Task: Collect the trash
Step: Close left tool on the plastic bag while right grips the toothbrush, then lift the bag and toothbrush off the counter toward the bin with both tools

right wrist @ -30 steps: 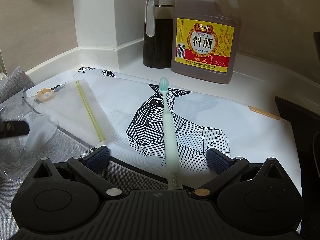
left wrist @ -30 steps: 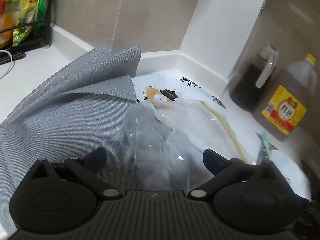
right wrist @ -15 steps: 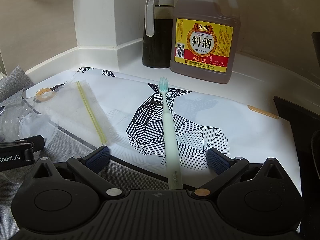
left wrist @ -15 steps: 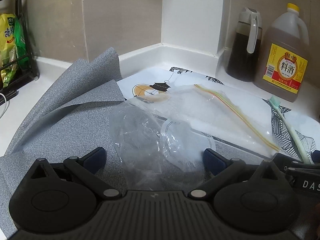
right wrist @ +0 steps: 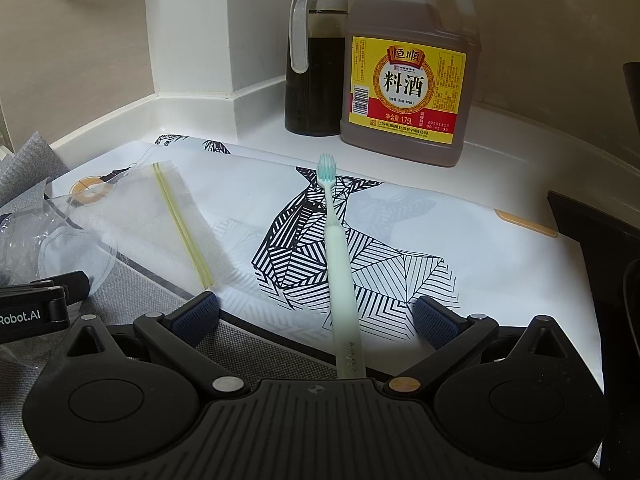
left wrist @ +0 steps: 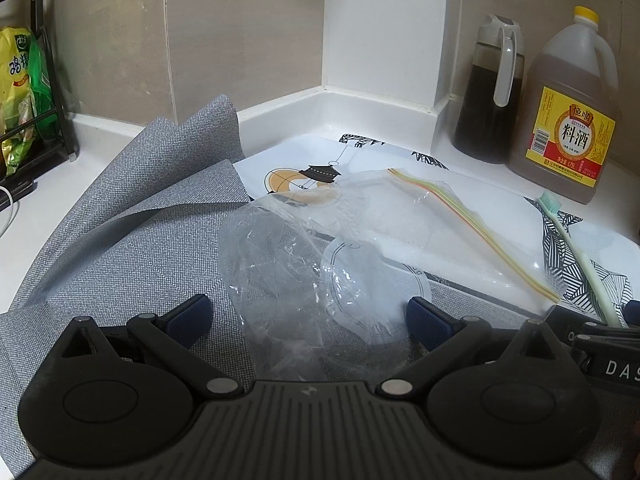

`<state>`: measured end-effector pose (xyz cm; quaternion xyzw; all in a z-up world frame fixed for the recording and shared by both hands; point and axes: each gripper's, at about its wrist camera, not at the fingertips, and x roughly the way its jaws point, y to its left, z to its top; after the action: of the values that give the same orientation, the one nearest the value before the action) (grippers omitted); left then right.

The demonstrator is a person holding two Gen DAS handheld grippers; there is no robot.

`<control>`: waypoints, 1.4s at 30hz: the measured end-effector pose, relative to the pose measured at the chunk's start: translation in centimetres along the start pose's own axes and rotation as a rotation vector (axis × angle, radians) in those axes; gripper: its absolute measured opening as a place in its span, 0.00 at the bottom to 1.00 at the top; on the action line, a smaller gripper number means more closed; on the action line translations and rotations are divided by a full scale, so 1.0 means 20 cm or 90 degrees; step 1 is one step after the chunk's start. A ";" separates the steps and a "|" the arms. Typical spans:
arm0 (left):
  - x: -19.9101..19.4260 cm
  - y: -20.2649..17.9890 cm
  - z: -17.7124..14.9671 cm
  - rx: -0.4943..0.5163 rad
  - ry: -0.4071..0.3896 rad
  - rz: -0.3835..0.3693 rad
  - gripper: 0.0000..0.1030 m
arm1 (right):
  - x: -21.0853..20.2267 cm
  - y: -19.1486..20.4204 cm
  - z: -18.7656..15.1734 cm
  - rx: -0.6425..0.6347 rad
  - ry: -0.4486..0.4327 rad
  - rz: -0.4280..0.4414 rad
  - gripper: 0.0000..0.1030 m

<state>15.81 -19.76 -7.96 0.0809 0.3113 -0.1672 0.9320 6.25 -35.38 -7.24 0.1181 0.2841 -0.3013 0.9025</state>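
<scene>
Left gripper (left wrist: 307, 316) fingers spread around crumpled plastic wrap (left wrist: 296, 264); right gripper (right wrist: 315, 314) fingers spread around the toothbrush (right wrist: 338, 256).

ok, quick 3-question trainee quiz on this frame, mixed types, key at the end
1. True or false: the toothbrush lies between the open fingers of the right tool.
2. Multiple choice: what sits between the fingers of the left tool? A) crumpled clear plastic bag B) jug C) zip bag
3. Fill in: the dark-liquid dispenser stands beside the yellow-labelled ____.

Key: 1 true; 2 A, the crumpled clear plastic bag, not the zip bag; 3 jug.
</scene>
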 end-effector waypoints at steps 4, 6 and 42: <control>0.00 0.00 0.00 0.001 0.000 0.000 1.00 | 0.00 0.00 0.00 0.000 -0.001 0.000 1.00; 0.00 0.00 0.01 0.001 0.002 0.003 1.00 | 0.00 -0.01 0.00 0.004 -0.003 0.003 0.99; -0.56 0.05 0.11 -0.021 -0.142 -0.072 0.19 | -0.28 -0.12 -0.01 0.106 -0.236 0.135 0.13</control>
<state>9.00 -16.37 0.61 0.0290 0.2126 -0.2221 0.9511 1.01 -34.45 -4.14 0.1636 0.0736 -0.2436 0.9531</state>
